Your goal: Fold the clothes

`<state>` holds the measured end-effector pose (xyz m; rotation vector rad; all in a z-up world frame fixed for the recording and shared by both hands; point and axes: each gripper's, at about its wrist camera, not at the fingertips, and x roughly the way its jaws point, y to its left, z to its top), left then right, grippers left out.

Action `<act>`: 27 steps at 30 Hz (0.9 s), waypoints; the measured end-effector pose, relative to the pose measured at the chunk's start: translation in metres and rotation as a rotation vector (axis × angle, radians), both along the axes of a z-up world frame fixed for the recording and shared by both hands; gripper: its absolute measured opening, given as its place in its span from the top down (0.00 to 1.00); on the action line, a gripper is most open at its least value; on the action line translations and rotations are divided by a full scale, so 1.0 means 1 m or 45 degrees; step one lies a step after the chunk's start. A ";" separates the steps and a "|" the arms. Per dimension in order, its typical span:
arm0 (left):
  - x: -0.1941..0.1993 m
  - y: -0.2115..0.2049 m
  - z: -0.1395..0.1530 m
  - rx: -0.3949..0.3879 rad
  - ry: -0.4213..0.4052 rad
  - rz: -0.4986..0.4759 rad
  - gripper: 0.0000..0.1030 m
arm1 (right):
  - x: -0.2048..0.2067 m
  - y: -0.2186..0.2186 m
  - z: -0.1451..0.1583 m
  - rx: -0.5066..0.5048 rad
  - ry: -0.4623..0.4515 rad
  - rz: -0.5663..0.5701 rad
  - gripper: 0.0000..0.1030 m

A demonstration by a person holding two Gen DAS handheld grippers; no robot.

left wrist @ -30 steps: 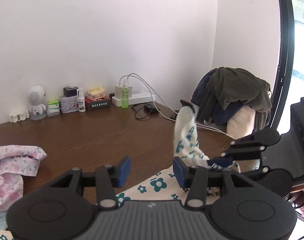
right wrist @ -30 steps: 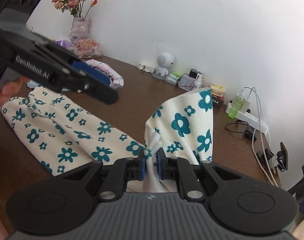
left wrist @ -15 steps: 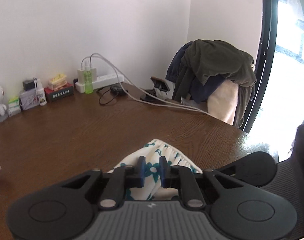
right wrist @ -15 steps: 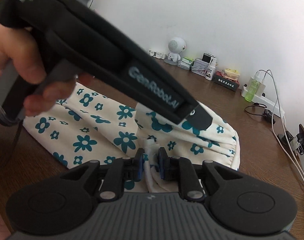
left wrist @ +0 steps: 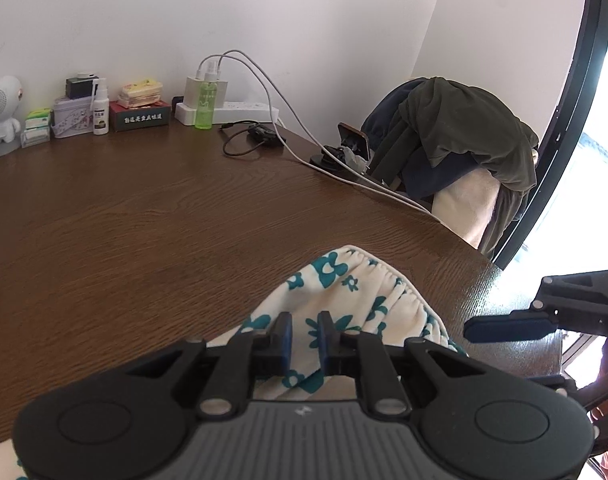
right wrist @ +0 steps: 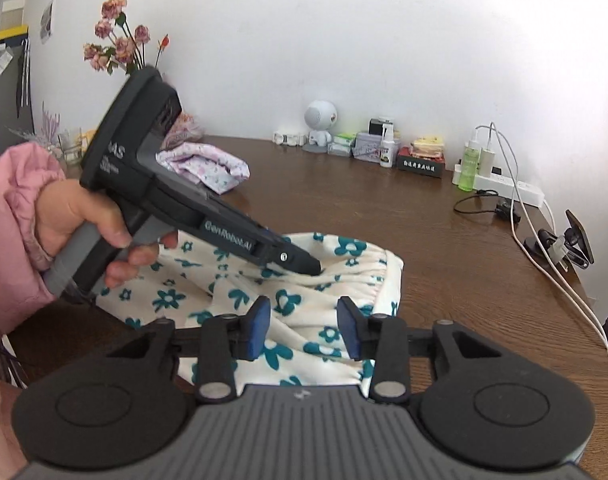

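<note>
Plainly, view by view:

Left wrist, grip: left gripper (left wrist: 306, 330) has its jaws drawn close, pinching the floral garment (left wrist: 344, 292), which lies on the table (left wrist: 144, 220) right ahead of the fingers.

Left wrist, risk: a tug could drag the gathered waistband out of line, since only a small bite of cloth is held.

Left wrist, surroundings: charger cables (left wrist: 344, 168) and a phone stand (left wrist: 354, 142) lie beyond, to the right; bottles and boxes sit far ahead by the wall.

Right wrist, grip: right gripper (right wrist: 304, 330) is spread wide, holding nothing, just above the garment.

Right wrist, risk: the loose layer may slide or bunch.

Right wrist, obstacles: the left gripper crosses ahead; a pink garment (right wrist: 208, 168) lies further left.
</note>
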<state>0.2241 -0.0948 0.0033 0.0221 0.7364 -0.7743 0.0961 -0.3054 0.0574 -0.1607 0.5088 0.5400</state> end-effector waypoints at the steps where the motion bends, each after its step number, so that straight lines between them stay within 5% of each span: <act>1: 0.000 0.000 0.000 0.001 0.000 0.000 0.88 | -0.002 -0.001 0.000 -0.016 -0.003 0.019 0.66; 9: 0.004 -0.002 0.000 0.003 0.011 -0.005 0.88 | -0.022 -0.005 -0.002 -0.152 -0.029 0.171 0.57; 13: 0.003 -0.002 0.000 0.007 0.011 -0.003 0.88 | -0.023 0.013 -0.009 -0.444 -0.077 0.330 0.47; 15: 0.003 -0.002 0.000 0.006 0.011 0.001 0.88 | -0.012 0.022 -0.015 -0.544 -0.076 0.392 0.52; 17: 0.003 -0.001 -0.001 0.002 0.016 0.004 0.88 | 0.000 0.030 -0.018 -0.560 -0.053 0.442 0.88; 18: 0.003 -0.001 -0.001 0.002 0.019 0.005 0.88 | 0.006 0.033 -0.019 -0.562 -0.042 0.461 0.92; 27: -0.001 0.011 0.008 -0.010 0.005 0.020 0.82 | 0.035 0.037 -0.034 -0.433 0.043 0.429 0.92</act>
